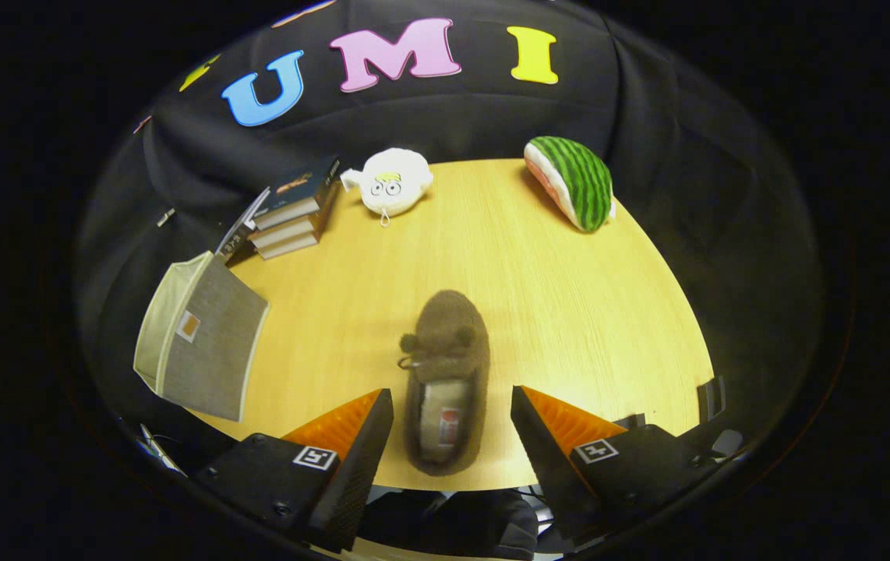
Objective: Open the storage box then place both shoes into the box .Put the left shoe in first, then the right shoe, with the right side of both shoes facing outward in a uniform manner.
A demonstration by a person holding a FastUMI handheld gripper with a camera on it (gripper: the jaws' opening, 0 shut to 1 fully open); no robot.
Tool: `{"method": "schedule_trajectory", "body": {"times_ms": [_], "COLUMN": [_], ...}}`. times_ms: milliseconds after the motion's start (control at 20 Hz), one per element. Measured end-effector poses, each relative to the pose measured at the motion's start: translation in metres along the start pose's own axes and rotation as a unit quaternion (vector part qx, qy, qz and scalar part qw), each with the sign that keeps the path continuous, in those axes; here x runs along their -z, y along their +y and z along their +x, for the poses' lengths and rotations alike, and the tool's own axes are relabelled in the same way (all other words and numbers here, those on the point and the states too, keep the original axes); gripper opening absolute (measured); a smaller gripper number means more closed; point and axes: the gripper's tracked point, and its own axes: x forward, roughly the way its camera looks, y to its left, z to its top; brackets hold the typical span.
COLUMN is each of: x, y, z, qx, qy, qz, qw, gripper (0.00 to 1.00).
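Gripper: the gripper [451,409] hangs over the near edge of the table with its two fingers spread wide apart, clamped on nothing.
Between the fingers: a brown fuzzy slipper [446,379] lies flat on the wood, heel end nearest the fingers and toe pointing away from them; neither finger touches it (a clear strip of table shows on each side).
Slipper detail: a small bow and two rounded ears sit on the upper, and the pale lining with a sewn-in tag shows in the opening.
Table: a round, light wooden table [585,312] carries everything, its far side against the dark cloth wall.
Storage box: a grey fabric storage box [203,343] with a pale inner lining stands well to the left of the slipper, at the table's left rim, its lid flap raised and a small square label on the side that faces the camera.
Beyond the box: a stack of books [293,210] rests near the far left of the table.
Far side: a white plush toy [392,181] with cartoon eyes sits just beside the books, and a plush watermelon slice [573,181] lies well apart to the right.
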Motion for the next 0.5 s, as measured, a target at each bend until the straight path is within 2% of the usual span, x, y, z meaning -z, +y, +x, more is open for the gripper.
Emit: {"method": "schedule_trajectory", "body": {"times_ms": [250, 500], "x": [0.021, 0.013], "y": [-0.007, -0.012], "z": [0.048, 0.09], "qx": [0.0, 0.012], "qy": [0.04, 0.056], "qz": [-0.006, -0.016], "qw": [0.999, 0.998], "gripper": [0.81, 0.66]}}
